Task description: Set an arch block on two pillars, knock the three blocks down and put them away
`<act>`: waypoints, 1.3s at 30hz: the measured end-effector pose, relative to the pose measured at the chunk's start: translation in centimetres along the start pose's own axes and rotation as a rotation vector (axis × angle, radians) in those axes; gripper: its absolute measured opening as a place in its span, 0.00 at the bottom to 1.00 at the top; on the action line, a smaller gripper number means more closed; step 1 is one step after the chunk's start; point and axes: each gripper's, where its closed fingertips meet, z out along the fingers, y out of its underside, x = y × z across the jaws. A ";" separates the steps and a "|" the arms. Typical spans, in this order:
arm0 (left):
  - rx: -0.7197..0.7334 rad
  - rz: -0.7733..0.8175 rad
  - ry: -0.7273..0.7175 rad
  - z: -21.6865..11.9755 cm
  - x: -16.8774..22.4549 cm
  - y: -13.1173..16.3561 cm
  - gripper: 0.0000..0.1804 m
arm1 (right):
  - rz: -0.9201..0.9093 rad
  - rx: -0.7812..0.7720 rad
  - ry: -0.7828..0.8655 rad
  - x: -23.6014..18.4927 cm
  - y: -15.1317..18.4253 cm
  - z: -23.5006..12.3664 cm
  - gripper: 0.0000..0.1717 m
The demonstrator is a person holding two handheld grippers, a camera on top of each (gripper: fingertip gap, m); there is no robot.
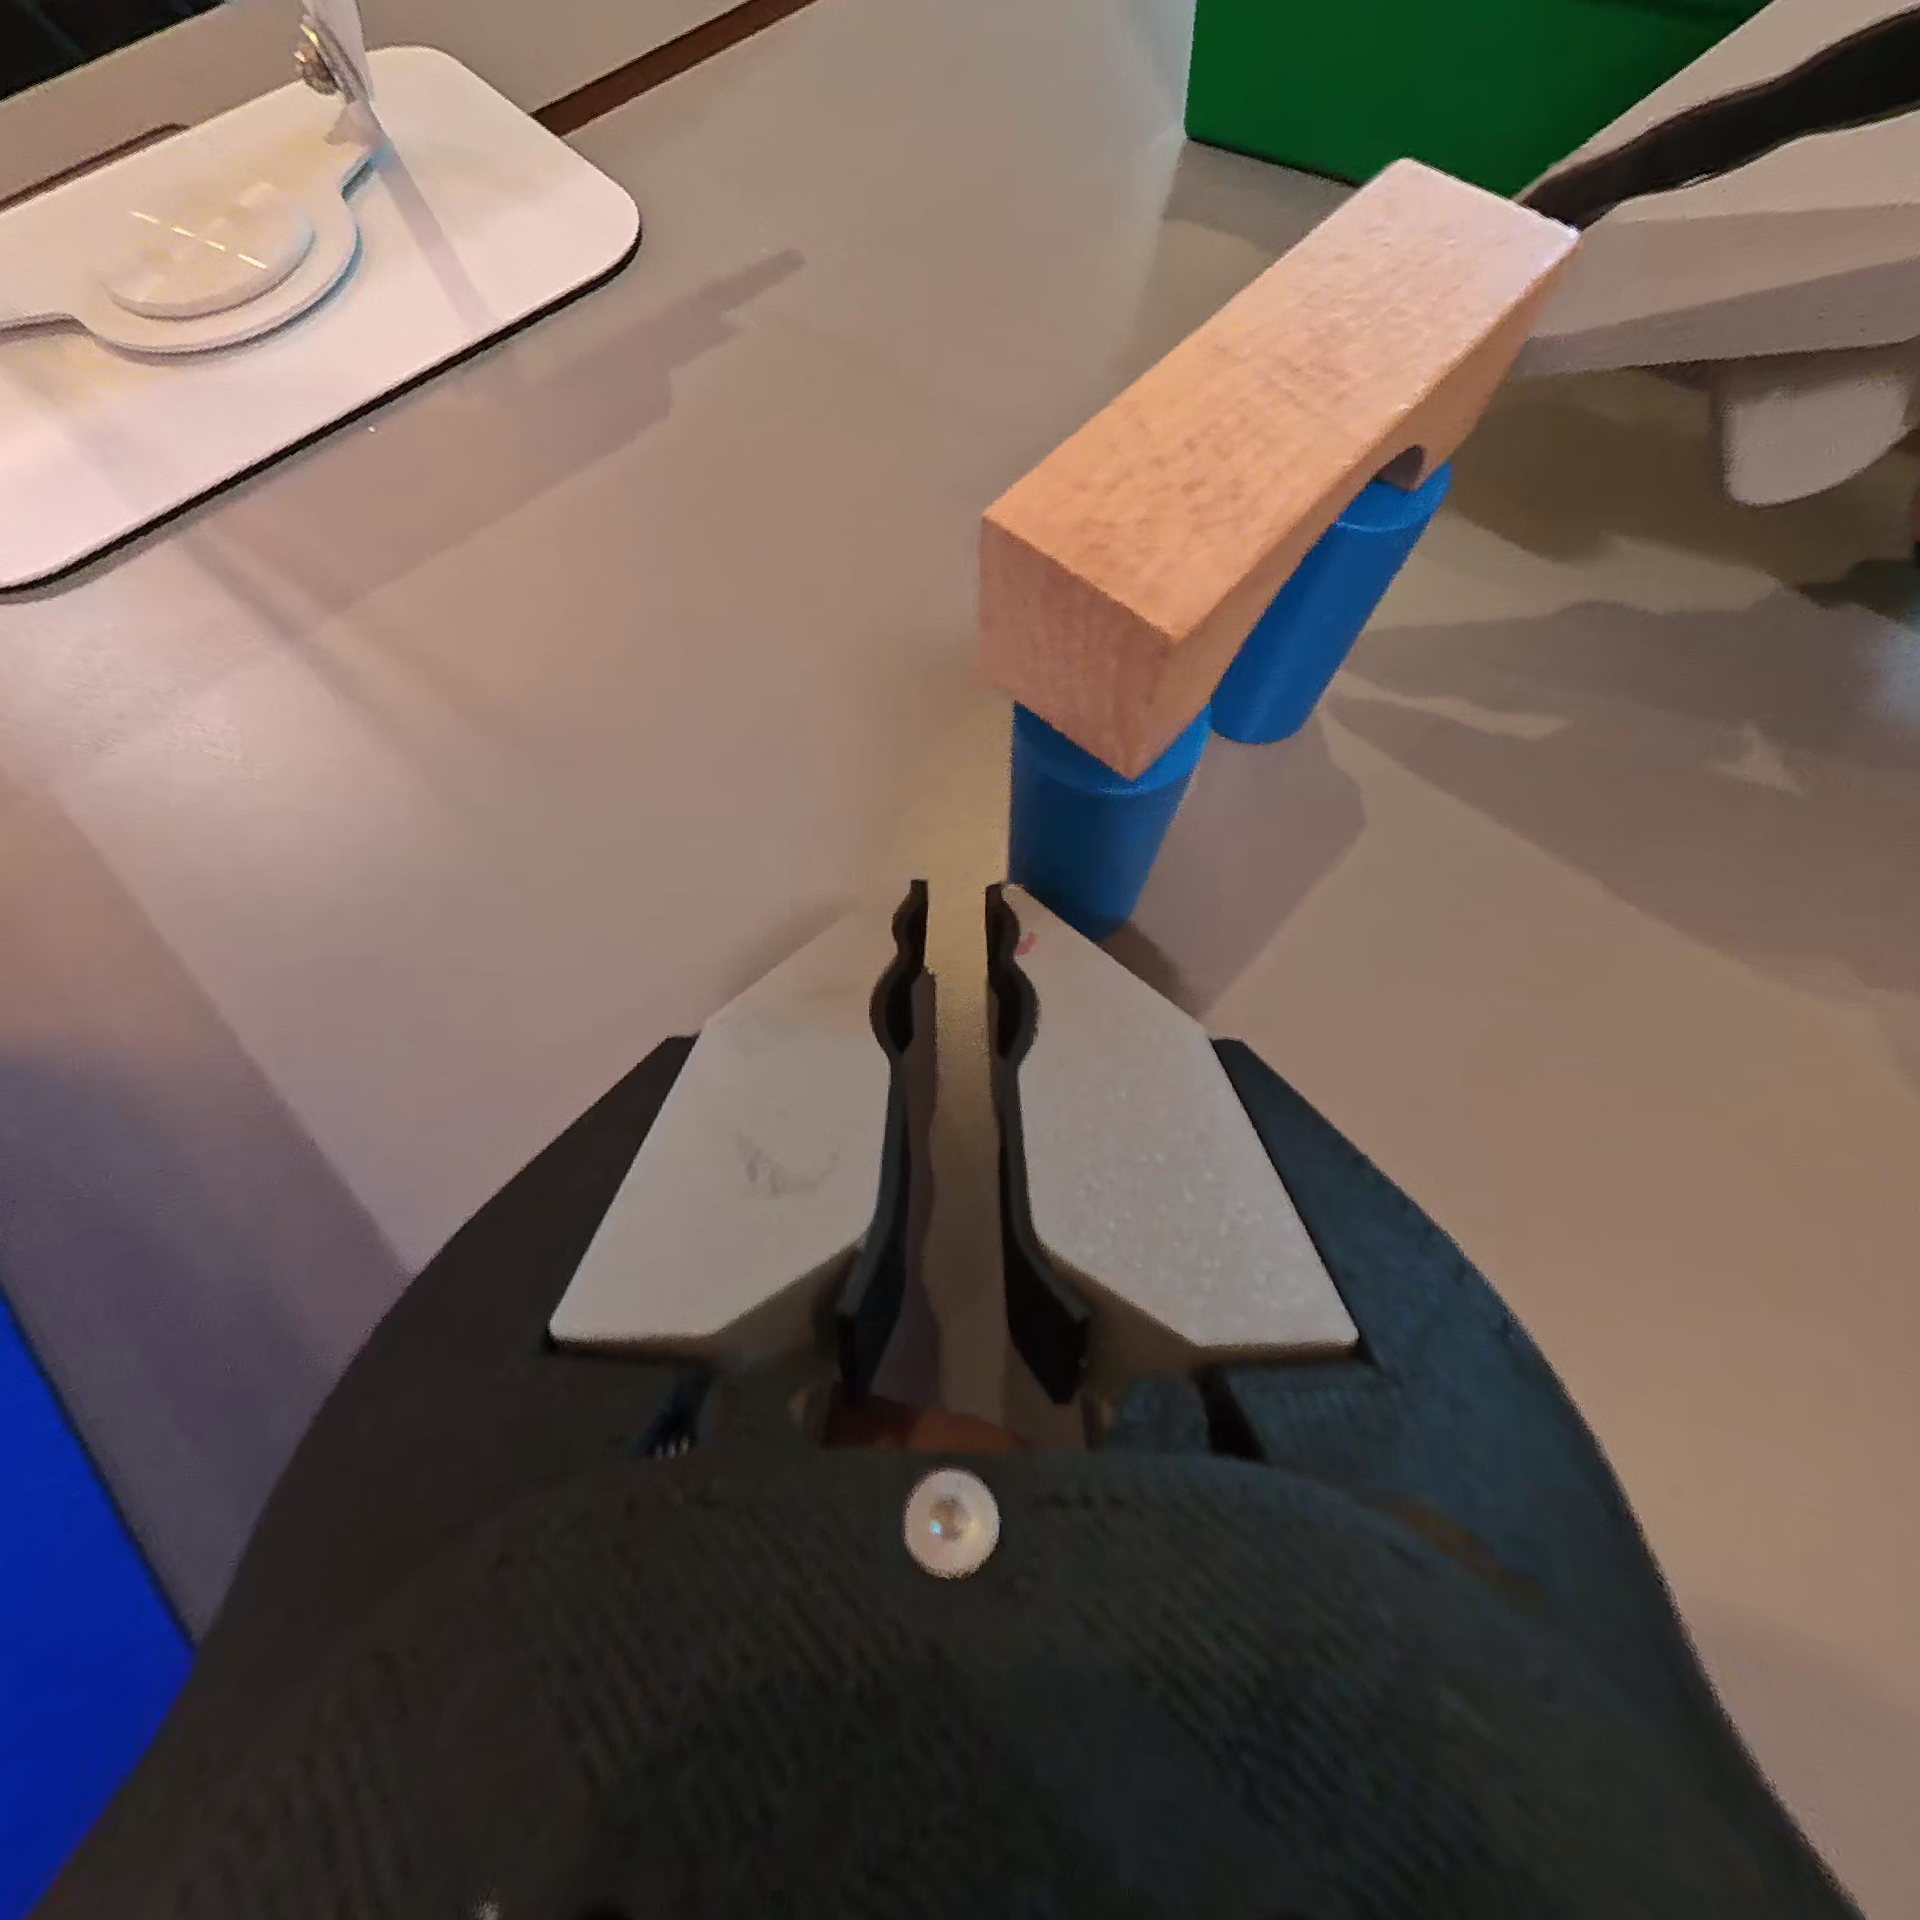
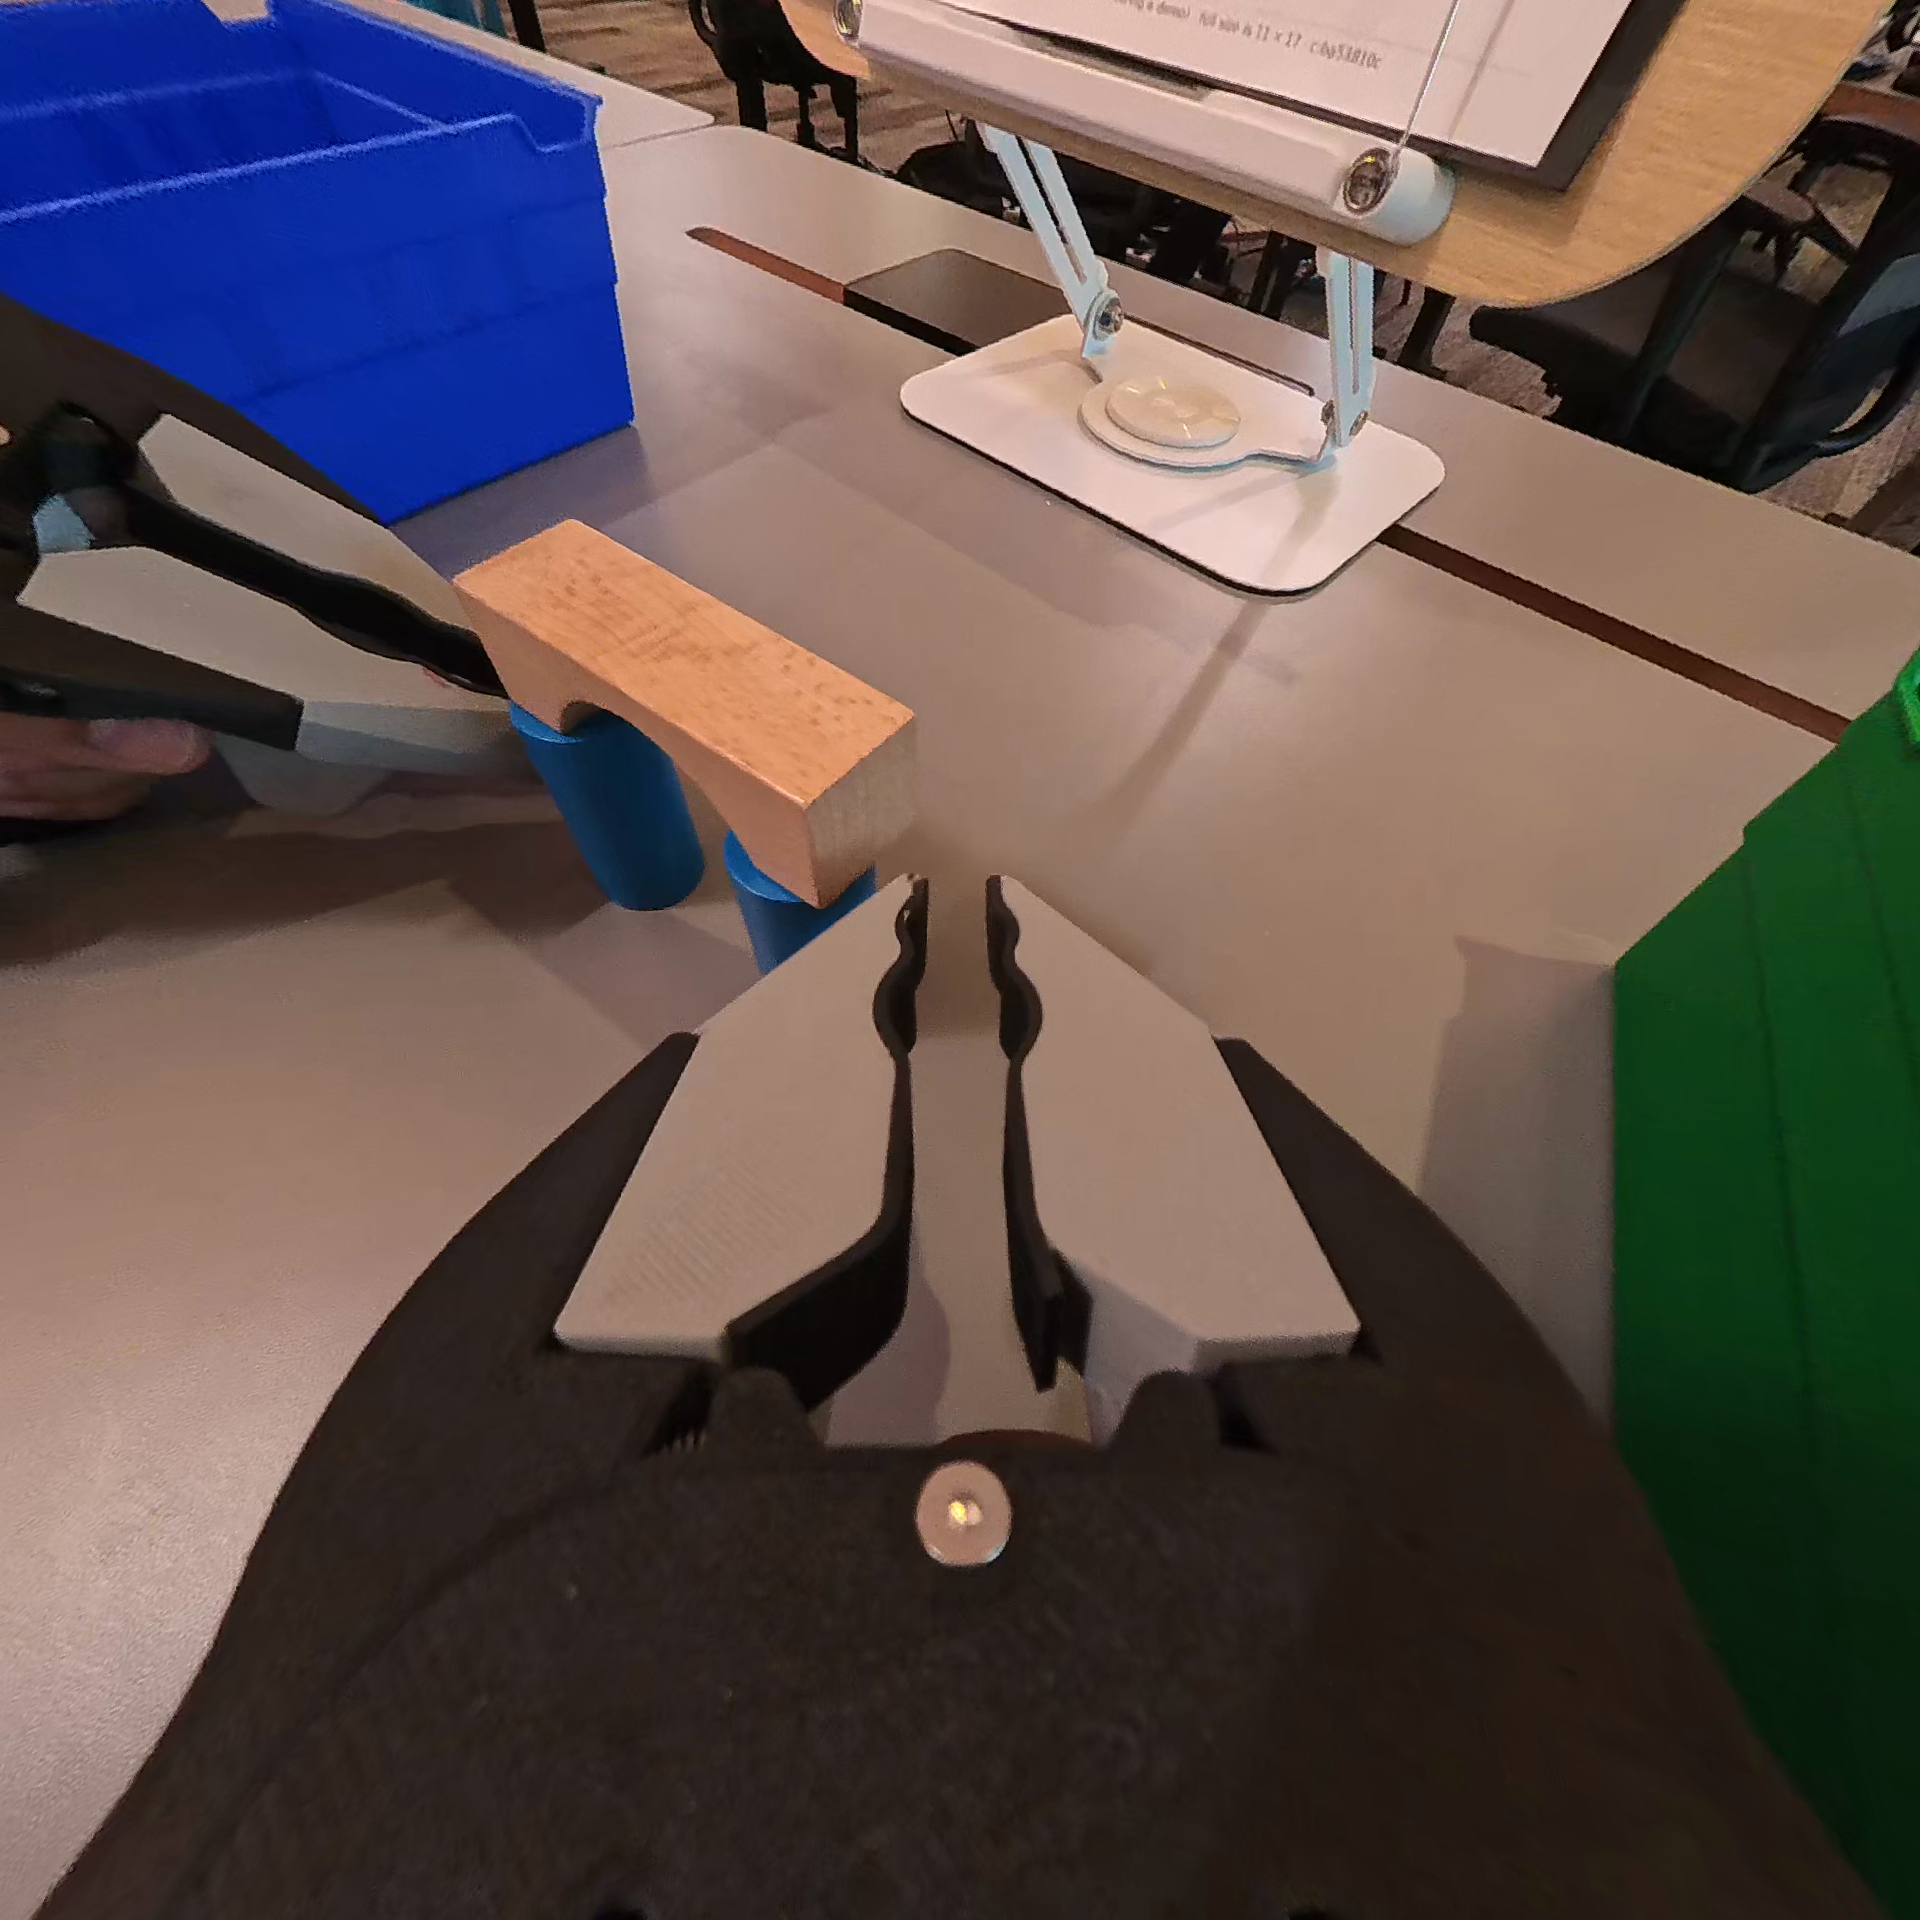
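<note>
A wooden arch block (image 1: 1278,468) rests across two blue cylinder pillars, one near (image 1: 1091,831) and one far (image 1: 1320,613), on the grey table. My left gripper (image 1: 954,894) is low beside the near pillar's base. Its jaws stand a narrow gap apart with nothing between them. In the right wrist view the arch (image 2: 686,665) sits on the pillars (image 2: 623,810) (image 2: 779,914). My right gripper (image 2: 954,888) is just right of the closer pillar, slightly open and empty. Each gripper also shows in the other's view, at the arch's far end: the left gripper (image 2: 473,665) and the right gripper (image 1: 1704,301).
A blue bin (image 2: 312,260) stands at the back left of the right wrist view. A green bin (image 2: 1766,1143) stands at its right edge. A white stand base (image 2: 1174,457) sits behind the blocks and also shows in the left wrist view (image 1: 260,312). There is about 12 cm between the tips of the two grippers. From the right gripper's tips to the arch (image 2: 686,665) is close to 6 cm. Seen from the left wrist view (image 1: 1337,349) as well.
</note>
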 end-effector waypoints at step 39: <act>0.223 -0.037 -0.020 -2.8 -0.7 -3.9 0.05 | -0.076 0.080 -0.029 -0.8 -1.3 -1.6 0.10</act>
